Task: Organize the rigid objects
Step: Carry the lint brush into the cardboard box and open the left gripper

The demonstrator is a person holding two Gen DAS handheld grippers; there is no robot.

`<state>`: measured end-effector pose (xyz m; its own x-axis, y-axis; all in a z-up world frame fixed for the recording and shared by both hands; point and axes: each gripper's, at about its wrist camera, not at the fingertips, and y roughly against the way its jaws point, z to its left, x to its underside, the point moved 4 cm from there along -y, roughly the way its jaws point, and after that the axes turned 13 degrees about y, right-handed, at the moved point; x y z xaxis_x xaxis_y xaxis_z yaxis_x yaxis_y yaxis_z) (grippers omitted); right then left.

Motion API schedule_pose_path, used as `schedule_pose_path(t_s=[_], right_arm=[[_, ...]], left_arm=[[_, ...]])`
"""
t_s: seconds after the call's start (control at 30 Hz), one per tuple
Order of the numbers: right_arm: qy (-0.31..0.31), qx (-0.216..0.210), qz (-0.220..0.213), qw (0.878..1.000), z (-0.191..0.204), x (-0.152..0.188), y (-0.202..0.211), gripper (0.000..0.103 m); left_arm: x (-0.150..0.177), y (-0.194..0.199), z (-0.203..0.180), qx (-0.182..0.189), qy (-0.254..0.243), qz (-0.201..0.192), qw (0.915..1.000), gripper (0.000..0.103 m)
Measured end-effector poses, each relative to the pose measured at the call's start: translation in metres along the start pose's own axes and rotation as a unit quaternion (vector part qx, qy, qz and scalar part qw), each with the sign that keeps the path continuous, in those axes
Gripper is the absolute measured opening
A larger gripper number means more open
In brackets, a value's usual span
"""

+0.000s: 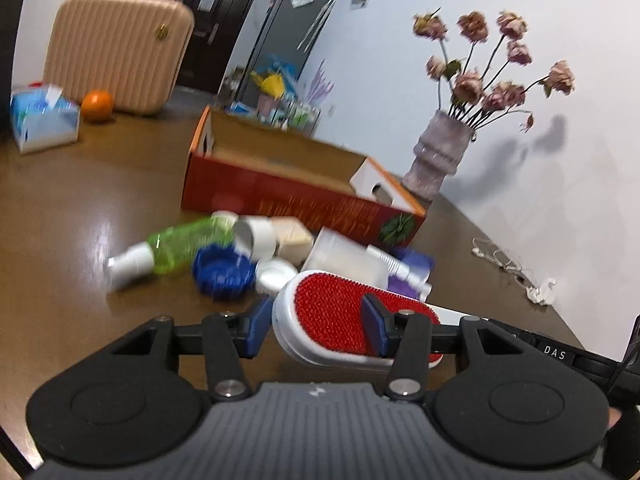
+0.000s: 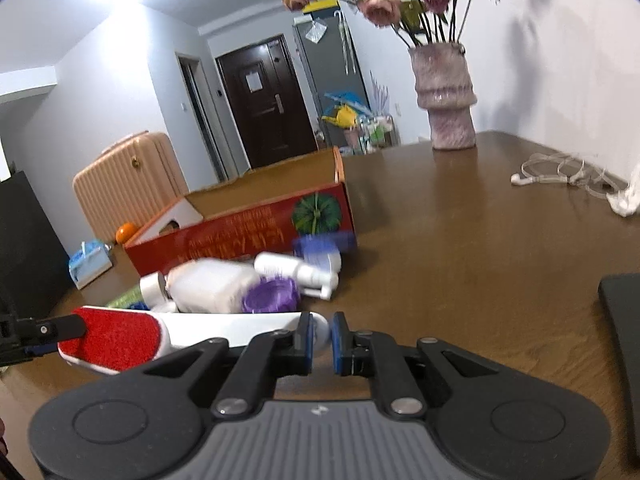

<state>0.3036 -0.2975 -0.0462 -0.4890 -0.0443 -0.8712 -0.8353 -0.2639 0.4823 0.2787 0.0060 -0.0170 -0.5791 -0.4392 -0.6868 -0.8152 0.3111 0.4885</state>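
Here, a lint brush (image 1: 340,316) with a red bristle pad and a white body is held by 2 tools at once above the brown counter (image 1: 80,240). The left tool (image 1: 320,322) is clamped across the red-padded head, its blue pads pressed on either side of it. The right tool (image 2: 321,342) is clenched on the white handle end of the same brush (image 2: 168,332), the jaws nearly together with the thin tip of the handle pinched between the blue pads. Just beyond the brush, a loose pile of items is seen on the counter: a green bottle (image 1: 180,246) lying on its side, a blue lid (image 1: 222,272), a white bottle (image 2: 208,286), a purple lid (image 2: 270,294) and a white spray bottle (image 2: 296,270). Behind the pile, an open red cardboard box (image 1: 288,204) is set, touching or almost touching the pile. A vase (image 1: 438,152) of dried flowers is placed near the wall beside the box, and white earphones (image 2: 560,172) are laid further along the counter. A peach suitcase (image 1: 116,52), an orange (image 1: 97,105) and a tissue pack (image 1: 42,118) are visible at the far side.
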Motion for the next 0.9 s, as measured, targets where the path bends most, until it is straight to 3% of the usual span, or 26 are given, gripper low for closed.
schedule_pose_path(t_s=[0.2,0.4,0.67,0.9], right_arm=[[0.014,-0.007,-0.024,1.0,-0.003,-0.049,-0.021,0.01],[0.011,-0.037,-0.021,0.999,-0.016,-0.125,-0.092,0.01],[-0.018,-0.06,0.051,0.997,-0.039,-0.211,-0.228,0.01],[-0.027,-0.04,0.104,0.993,-0.043,-0.221,-0.331,0.01]], left_arm=[[-0.041,-0.012,-0.011,0.008,-0.003,-0.02,0.9998,0.049],[-0.115,-0.06,-0.017,-0.009,0.009,-0.018,0.9998,0.049],[-0.212,-0.168,0.0,-0.04,0.013,0.018,0.999,0.049],[-0.243,-0.258,0.042,-0.073,0.063,0.059,0.9935,0.051]])
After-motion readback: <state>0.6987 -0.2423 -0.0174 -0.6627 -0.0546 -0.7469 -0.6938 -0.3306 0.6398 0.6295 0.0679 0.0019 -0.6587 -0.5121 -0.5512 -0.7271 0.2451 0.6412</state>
